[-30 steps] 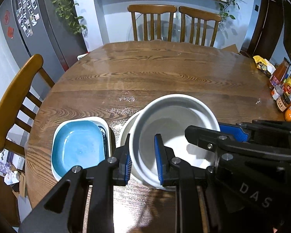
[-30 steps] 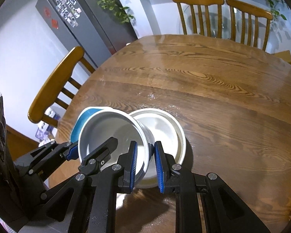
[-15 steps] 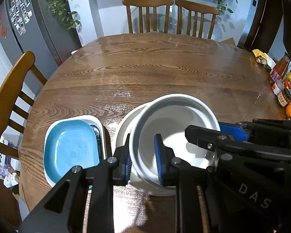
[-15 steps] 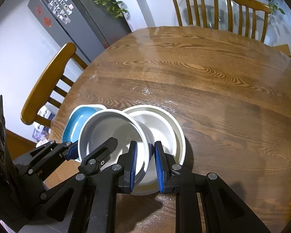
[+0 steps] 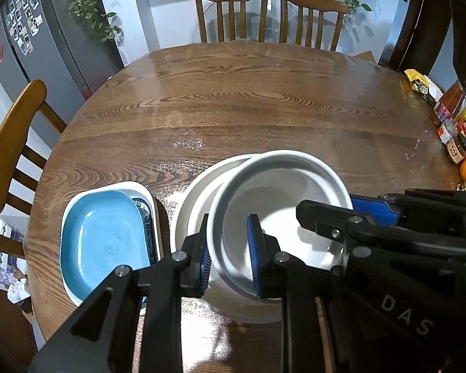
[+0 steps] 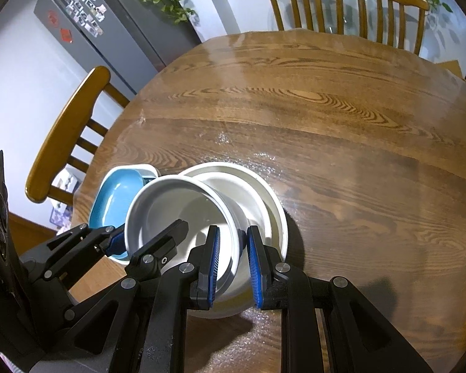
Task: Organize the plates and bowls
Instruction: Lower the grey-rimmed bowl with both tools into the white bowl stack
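You've got a plain white bowl (image 5: 279, 205) over a white plate (image 5: 195, 199); at nine o'clock a sky-blue dish (image 5: 102, 239) on blue-patterned white. Blue pads (image 6: 214, 258), black frames, brown-grained table (image 5: 248, 102).

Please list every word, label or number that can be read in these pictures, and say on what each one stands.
"DAS": white letters on the black body of the right gripper, seen from the left wrist.
Labels on the jars and packets at the table edge: too small to read.
Fridge magnets: not readable.
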Demonstrator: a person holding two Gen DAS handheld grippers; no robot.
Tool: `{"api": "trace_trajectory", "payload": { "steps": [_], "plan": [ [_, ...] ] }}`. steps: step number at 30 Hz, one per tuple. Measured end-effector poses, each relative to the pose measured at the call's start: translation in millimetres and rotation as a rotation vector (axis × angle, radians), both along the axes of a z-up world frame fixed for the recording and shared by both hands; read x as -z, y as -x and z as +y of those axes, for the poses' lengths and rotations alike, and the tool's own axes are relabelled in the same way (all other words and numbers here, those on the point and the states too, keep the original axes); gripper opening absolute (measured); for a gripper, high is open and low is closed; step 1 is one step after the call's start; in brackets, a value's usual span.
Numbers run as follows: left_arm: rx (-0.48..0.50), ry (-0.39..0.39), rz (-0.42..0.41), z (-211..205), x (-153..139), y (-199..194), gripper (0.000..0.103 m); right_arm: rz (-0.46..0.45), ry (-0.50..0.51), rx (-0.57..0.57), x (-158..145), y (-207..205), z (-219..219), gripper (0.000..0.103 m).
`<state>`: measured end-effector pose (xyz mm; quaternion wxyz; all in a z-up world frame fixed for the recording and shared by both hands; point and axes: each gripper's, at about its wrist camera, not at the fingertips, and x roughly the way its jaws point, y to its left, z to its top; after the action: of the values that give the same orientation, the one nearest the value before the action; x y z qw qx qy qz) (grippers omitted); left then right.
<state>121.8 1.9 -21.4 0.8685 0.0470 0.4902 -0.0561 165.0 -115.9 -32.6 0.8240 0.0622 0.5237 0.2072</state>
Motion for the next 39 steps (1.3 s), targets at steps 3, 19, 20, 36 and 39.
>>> {"api": "trace_trajectory", "payload": {
  "steps": [3, 19, 20, 36, 39],
  "plan": [
    [-0.001, -0.002, 0.006, -0.4, 2.1, -1.2, 0.019, 0.007, -0.001, -0.002, 2.6, -1.6, 0.4, 0.021],
    [-0.002, -0.011, 0.028, -5.6, 8.9, -5.7, 0.019, 0.028, 0.002, -0.003, 9.9, -5.9, 2.5, 0.021],
    [-0.001, -0.011, 0.030, -5.7, 9.5, -5.9, 0.019, 0.029, 0.003, -0.003, 10.3, -6.1, 2.5, 0.021],
    [0.000, -0.018, 0.050, -7.3, 14.6, -9.1, 0.019, 0.051, 0.006, -0.003, 16.6, -7.9, 3.0, 0.021],
    [0.001, -0.019, 0.053, -7.8, 16.0, -9.6, 0.019, 0.053, 0.007, -0.003, 16.9, -8.5, 3.4, 0.021]
  ]
}}
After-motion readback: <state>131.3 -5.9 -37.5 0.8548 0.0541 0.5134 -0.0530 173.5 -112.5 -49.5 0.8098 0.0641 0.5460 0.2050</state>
